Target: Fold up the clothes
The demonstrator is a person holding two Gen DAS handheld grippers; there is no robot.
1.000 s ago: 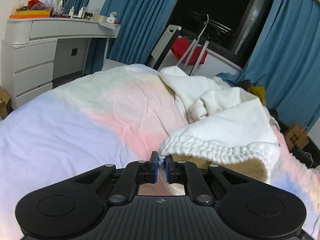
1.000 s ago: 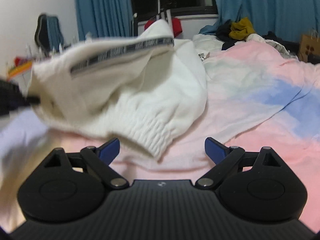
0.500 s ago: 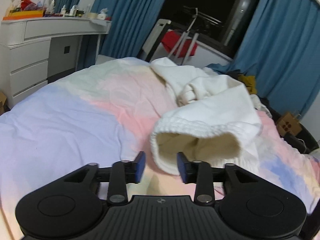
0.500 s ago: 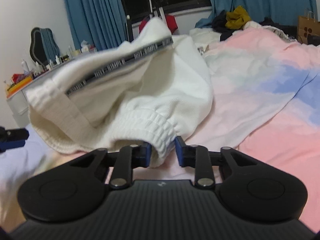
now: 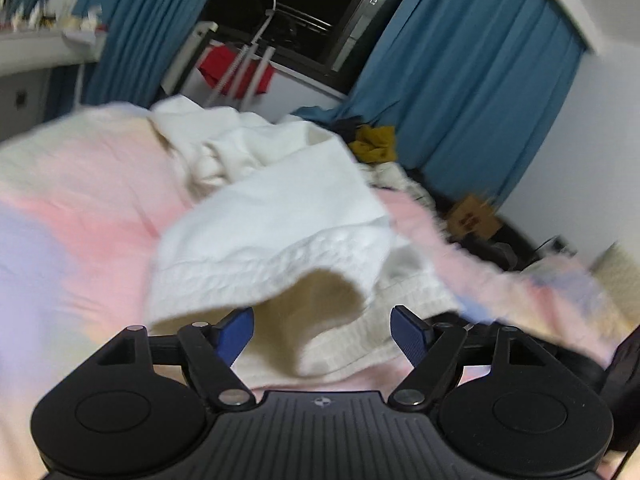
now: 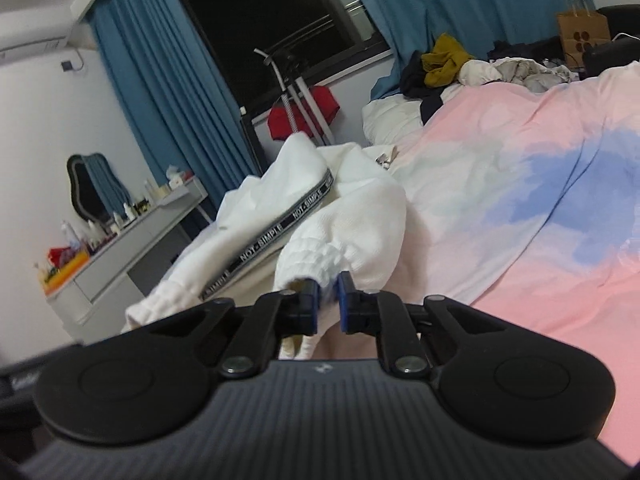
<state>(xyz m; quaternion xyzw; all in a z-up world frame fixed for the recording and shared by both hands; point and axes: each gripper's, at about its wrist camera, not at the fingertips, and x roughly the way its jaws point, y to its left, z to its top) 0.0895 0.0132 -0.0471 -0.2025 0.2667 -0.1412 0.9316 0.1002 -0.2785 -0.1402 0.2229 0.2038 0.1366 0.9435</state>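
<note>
My right tool is closed on the ribbed cuff of the white sweatshirt, low in the middle of the right wrist frame — only a thin fold of knit sits between its blue pads. A black band with the words "NOT SIMPLE" runs across the garment toward the lower left. The sweatshirt lies on the bed, over the pink and blue duvet.

My left tool is wide open and holds nothing. In its blurred frame the open ribbed hem of the sweatshirt gapes just beyond the tips, in the centre.

At the left of the right wrist frame stands a dressing surface with bottles, and blue curtains hang behind.
</note>
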